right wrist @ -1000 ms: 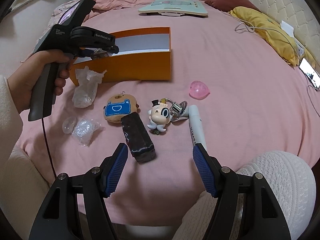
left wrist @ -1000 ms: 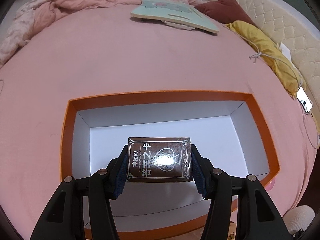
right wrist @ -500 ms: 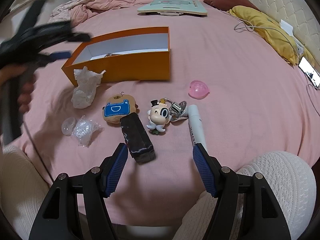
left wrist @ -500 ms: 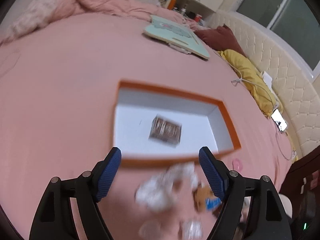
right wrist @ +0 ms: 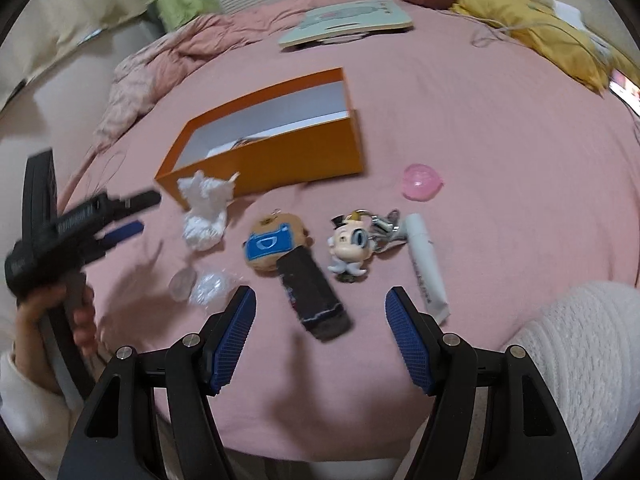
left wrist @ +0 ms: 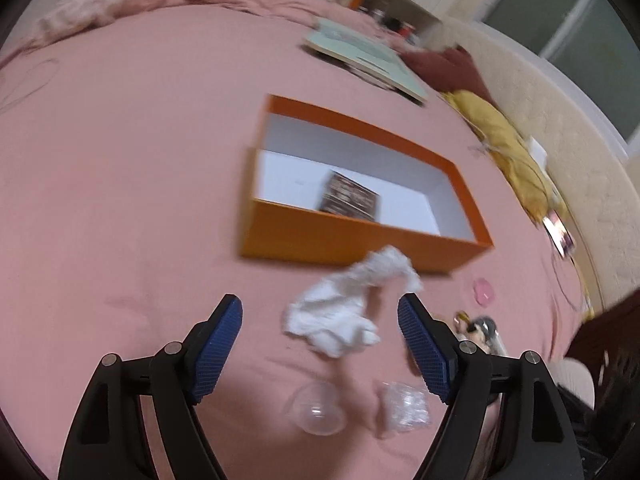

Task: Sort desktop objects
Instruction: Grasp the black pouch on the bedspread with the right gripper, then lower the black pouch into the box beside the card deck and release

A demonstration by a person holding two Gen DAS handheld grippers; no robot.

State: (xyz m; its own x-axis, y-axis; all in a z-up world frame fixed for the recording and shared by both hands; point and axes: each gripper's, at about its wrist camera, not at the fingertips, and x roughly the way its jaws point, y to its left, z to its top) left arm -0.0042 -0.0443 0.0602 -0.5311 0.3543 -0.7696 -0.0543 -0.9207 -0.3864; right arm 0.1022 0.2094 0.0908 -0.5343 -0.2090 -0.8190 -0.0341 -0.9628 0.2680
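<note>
An orange box [left wrist: 340, 236] with a white inside lies on the pink bed; it also shows in the right wrist view [right wrist: 304, 156]. A dark card box [left wrist: 350, 198] lies inside it. My left gripper [left wrist: 320, 344] is open and empty, hovering over a crumpled white tissue [left wrist: 352, 308] in front of the box. My right gripper [right wrist: 320, 336] is open and empty above a dark sock-like item [right wrist: 314, 296]. Beside that item lie a brown plush [right wrist: 272, 244], a cartoon keychain [right wrist: 352, 244], a white tube [right wrist: 426, 268] and a pink ball [right wrist: 422, 182].
A clear plastic cup [left wrist: 318, 408] and crumpled clear wrap [left wrist: 404, 404] lie near the bed's front edge. A mint-green board [right wrist: 348, 20], a yellow cloth [right wrist: 536, 28] with a cable, and a rumpled pink blanket [right wrist: 168, 64] lie at the back. A phone [left wrist: 558, 234] lies at the right.
My left gripper let go of the dark card box, which now lies in the orange box, then pulled back and down to over the tissue. The right gripper shifted slightly.
</note>
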